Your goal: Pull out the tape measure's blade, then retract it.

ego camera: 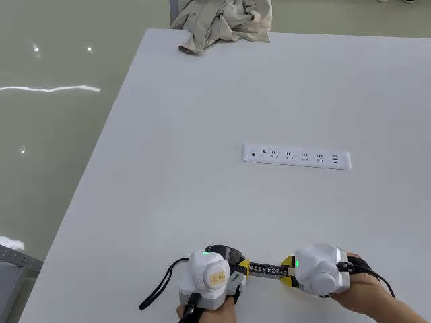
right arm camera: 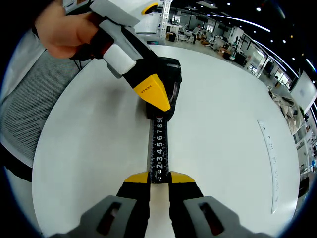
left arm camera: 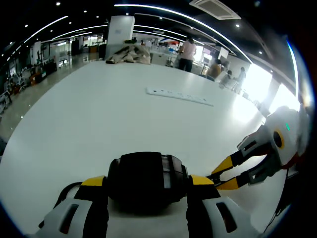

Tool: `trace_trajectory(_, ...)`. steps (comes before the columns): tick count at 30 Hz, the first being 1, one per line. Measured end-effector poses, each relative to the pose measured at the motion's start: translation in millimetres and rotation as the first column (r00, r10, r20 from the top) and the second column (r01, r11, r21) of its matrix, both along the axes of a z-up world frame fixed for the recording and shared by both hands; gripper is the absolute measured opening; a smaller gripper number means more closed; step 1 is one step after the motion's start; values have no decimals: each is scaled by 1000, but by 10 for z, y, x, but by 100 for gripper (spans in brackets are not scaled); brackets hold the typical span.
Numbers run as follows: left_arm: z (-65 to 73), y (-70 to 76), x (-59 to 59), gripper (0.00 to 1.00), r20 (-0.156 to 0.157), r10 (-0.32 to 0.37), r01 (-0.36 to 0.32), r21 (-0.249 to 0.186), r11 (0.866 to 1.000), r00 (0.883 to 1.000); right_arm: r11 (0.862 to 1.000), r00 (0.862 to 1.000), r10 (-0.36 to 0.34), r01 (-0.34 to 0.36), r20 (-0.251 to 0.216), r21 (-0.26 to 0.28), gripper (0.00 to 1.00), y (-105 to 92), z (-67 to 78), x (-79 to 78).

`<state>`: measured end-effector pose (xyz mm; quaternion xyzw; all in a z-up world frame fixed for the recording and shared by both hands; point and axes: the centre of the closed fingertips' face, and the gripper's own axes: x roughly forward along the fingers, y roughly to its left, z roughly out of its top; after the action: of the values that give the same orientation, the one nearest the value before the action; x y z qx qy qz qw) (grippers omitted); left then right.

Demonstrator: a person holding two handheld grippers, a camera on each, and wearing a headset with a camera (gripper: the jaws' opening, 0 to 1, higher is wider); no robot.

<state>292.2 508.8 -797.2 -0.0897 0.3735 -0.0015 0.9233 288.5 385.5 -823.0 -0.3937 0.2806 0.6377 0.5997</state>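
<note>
At the near edge of the white tabletop (ego camera: 202,134), we see the left gripper (left arm camera: 147,179) with its jaws set wide apart and clamped on the tape measure (right arm camera: 172,79). One yellow-tipped jaw presses on each side of the black case. In the left gripper view the case sits squarely between those tips. It is rounded and ribbed, with a dull rubbery look. A hand (right arm camera: 67,29) grips the left gripper's grey and white body from behind.

From the case the blade (right arm camera: 159,141) runs out straight and flat, just above the tabletop, toward the right. It is a narrow dark strip with pale printed numerals along it. Only a short length is drawn out.

The right gripper (right arm camera: 159,177) has its jaws brought almost together, pinching the free end of the blade between their yellow tips. In the head view its glossy white housing lies close to the left gripper's, with the blade bridging the gap between them.

A thin black strap (ego camera: 158,288) curls on the tabletop to the left of the left gripper. At the far edge a crumpled beige cloth (ego camera: 225,23) lies in soft folds. Well apart from the grippers, toward the middle of the tabletop, a long, flat white power strip (ego camera: 296,156) lies with its row of sockets facing up. The tabletop is smooth and matte. The pale floor (ego camera: 54,101) to its left shines with reflected lights.
</note>
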Motion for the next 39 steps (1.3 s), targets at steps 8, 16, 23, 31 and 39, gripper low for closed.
trace_trajectory(8,-10,1,3,61,-2,0,0,0,1000,1000,1000,1000,2,-2,-4,9,13,81,-10,-7)
trace_trajectory(16,-7,1,2,61,-4,-1,1,-1,1000,1000,1000,1000,-2,2,-11,22,13,162,-10,-14)
trace_trajectory(23,-10,2,0,61,-6,0,0,-1,1000,1000,1000,1000,0,0,-14,30,13,251,-9,-23)
trace_trajectory(31,-10,0,0,61,-8,-2,2,0,1000,1000,999,1000,-1,2,-18,39,13,325,3,-34)
trace_trajectory(39,-5,1,-1,61,-7,-2,2,0,1000,1000,999,1000,-5,7,-26,50,13,418,-2,-35)
